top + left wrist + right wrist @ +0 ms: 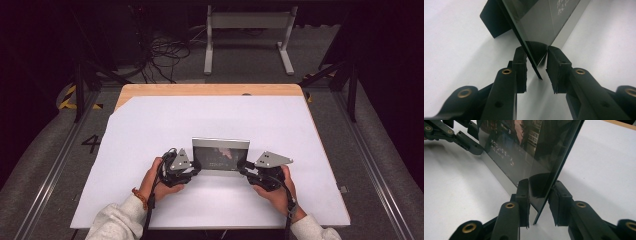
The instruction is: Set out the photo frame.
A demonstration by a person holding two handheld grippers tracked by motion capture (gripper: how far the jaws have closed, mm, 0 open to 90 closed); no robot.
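We have a thin dark glossy rectangular panel with a silver border standing near the front edge of the white table sheet, its long axis running left to right between us. Our left gripper straddles its left lower corner, jaws not quite pinching, a gap showing. Our right gripper brackets the right corner; we cannot tell whether it truly clamps.

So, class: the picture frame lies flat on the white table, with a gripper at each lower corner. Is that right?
Not quite. The picture frame stands upright on the white table, it does not lie flat; the high view shows this. The left gripper and right gripper are indeed at its lower corners, jaws either side of the pane.
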